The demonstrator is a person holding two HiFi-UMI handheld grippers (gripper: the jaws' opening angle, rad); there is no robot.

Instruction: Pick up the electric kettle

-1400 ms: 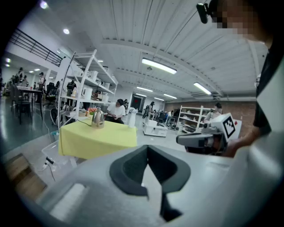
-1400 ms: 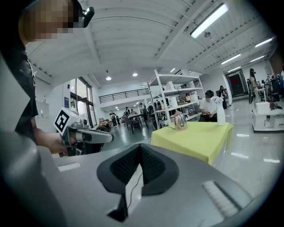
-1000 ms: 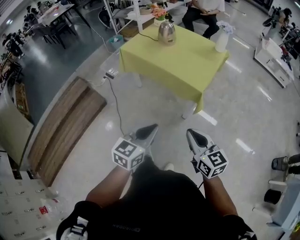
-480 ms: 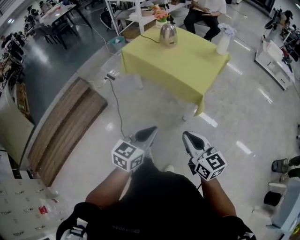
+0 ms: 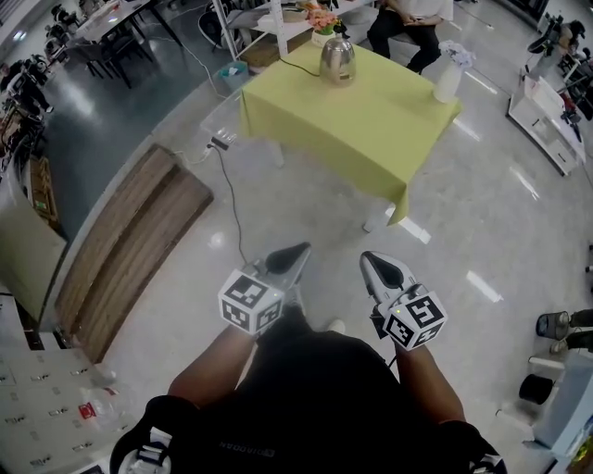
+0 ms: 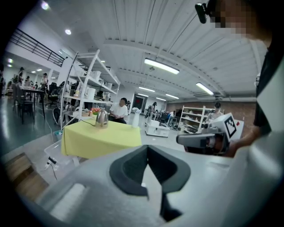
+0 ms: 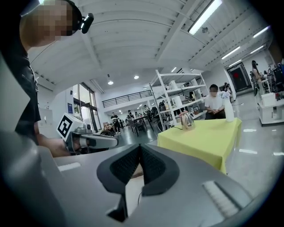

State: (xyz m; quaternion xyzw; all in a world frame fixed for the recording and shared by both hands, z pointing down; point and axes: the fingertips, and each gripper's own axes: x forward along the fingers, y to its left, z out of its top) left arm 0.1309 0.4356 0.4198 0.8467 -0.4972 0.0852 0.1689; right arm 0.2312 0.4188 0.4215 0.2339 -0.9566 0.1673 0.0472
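The steel electric kettle [image 5: 338,60] stands at the far side of a table under a yellow-green cloth [image 5: 371,130], well ahead of me across the floor. It also shows small in the left gripper view as the kettle [image 6: 102,119] and in the right gripper view as the kettle [image 7: 187,120]. My left gripper [image 5: 296,252] and right gripper [image 5: 372,263] are held side by side near my body, both shut and empty, pointing toward the table and far from the kettle.
A white spray bottle [image 5: 447,81] and flowers [image 5: 322,20] share the table. A person sits behind it [image 5: 408,20]. The kettle's cord runs to a power strip [image 5: 220,143] on the floor. A wooden panel [image 5: 130,245] lies to the left; shelves stand behind.
The right gripper has edged slightly forward and inward. The left gripper has stayed put. Both remain shut.
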